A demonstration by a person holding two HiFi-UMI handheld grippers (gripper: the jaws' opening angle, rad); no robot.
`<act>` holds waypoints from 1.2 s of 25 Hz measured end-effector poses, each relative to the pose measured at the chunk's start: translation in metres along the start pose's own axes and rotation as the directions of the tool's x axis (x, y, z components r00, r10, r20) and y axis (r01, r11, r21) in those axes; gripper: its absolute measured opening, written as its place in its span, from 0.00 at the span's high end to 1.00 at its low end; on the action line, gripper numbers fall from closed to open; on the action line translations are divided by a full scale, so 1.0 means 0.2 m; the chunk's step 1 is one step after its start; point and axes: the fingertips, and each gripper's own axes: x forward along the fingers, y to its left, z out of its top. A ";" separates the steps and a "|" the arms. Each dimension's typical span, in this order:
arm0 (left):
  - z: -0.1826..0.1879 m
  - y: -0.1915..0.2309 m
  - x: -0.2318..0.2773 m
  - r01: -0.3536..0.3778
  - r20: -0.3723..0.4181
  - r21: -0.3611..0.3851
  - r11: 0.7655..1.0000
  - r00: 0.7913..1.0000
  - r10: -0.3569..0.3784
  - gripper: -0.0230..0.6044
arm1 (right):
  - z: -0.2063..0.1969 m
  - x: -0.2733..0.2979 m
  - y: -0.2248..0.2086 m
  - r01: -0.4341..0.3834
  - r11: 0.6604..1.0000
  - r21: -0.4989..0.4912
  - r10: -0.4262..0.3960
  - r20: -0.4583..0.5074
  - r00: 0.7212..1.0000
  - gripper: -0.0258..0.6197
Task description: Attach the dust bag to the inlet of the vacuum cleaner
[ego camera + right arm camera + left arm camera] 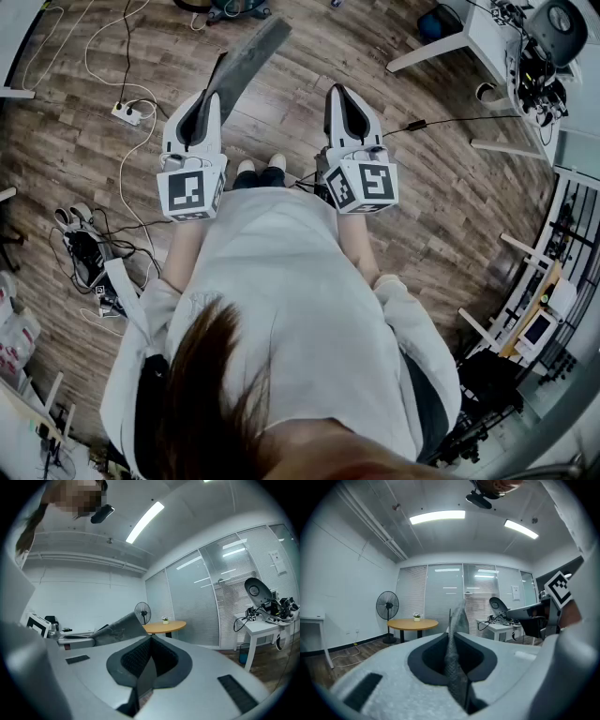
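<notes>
The dust bag [251, 54] is a flat grey fabric sheet that sticks out forward from my left gripper [208, 101], which is shut on its near end. In the left gripper view the bag [457, 620] stands edge-on, pinched between the jaws of the left gripper [451, 637]. My right gripper [343, 96] is held level beside it, shut with nothing in it. The right gripper view shows the jaws of the right gripper [150, 640] closed together and the bag [118, 628] off to the left. I cannot make out a vacuum cleaner inlet in any view.
I stand on a wood floor; my feet [261, 169] are below the grippers. A power strip [127, 112] with white cables and a pair of shoes [70, 217] lie at left. White desks [487, 37] stand at right. Ahead are a round table [412, 623] and a fan [387, 605].
</notes>
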 end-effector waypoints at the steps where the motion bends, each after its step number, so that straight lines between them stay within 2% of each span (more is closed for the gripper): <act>1: 0.00 0.00 0.00 0.002 0.000 0.002 1.000 1.000 -0.002 0.90 | 0.00 0.00 0.00 0.001 1.000 0.000 -0.001 0.000 1.000 0.96; 10: -0.01 -0.01 0.04 -0.014 -0.006 -0.002 1.000 1.000 0.014 0.90 | -0.01 0.02 -0.04 -0.011 1.000 0.000 0.011 0.000 1.000 0.96; 30: -0.01 -0.25 0.15 -0.033 -0.020 0.010 0.999 0.999 0.034 0.90 | -0.01 -0.03 -0.27 -0.086 0.996 -0.004 0.086 0.011 0.996 0.96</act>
